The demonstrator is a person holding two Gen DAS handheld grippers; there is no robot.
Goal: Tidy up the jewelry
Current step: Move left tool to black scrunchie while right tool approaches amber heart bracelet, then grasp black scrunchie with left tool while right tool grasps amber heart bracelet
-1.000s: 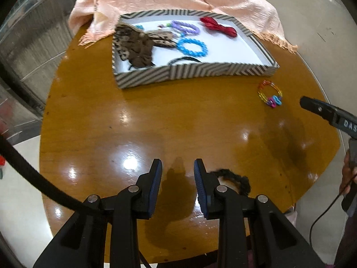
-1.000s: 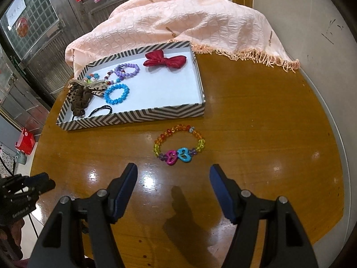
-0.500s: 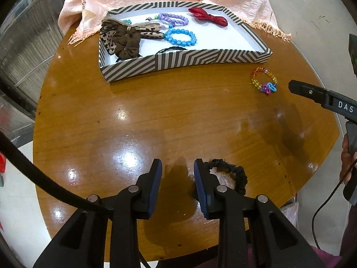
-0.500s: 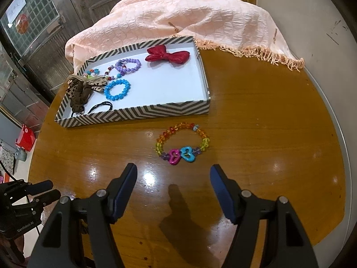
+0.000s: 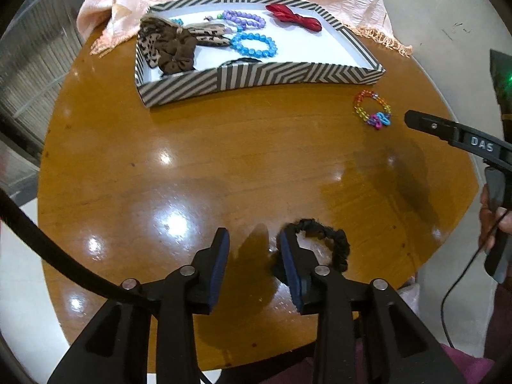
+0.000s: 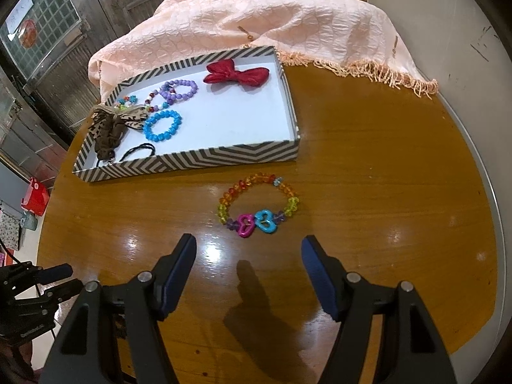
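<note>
A round wooden worktop (image 5: pixel 198 147) carries a striped tray (image 5: pixel 256 76) toward its far edge, with a peach cloth (image 6: pixel 272 22) heaped behind it. Inside the tray lie a red bow (image 6: pixel 236 75), a purple bead bracelet (image 6: pixel 179 89), a blue bead bracelet (image 6: pixel 162 125), a brown leopard scrunchie (image 5: pixel 169 48) at the tray's left end and a thin black hair tie (image 6: pixel 139 152) by its near wall.

The left gripper (image 5: pixel 252 243) hangs over the worktop's near edge; its jaws are opening and nothing is between the fingers (image 5: pixel 220 265). A black scrunchie (image 5: pixel 332 243) lies on the wood just right of them, partly behind the right-hand finger.

A rainbow bead bracelet (image 6: pixel 257 206) with pink and blue hearts lies on the worktop in front of the tray's near right corner. The right gripper (image 6: pixel 248 249) is above the wood just short of it, fingers spread wide and empty, clear of the beads
</note>
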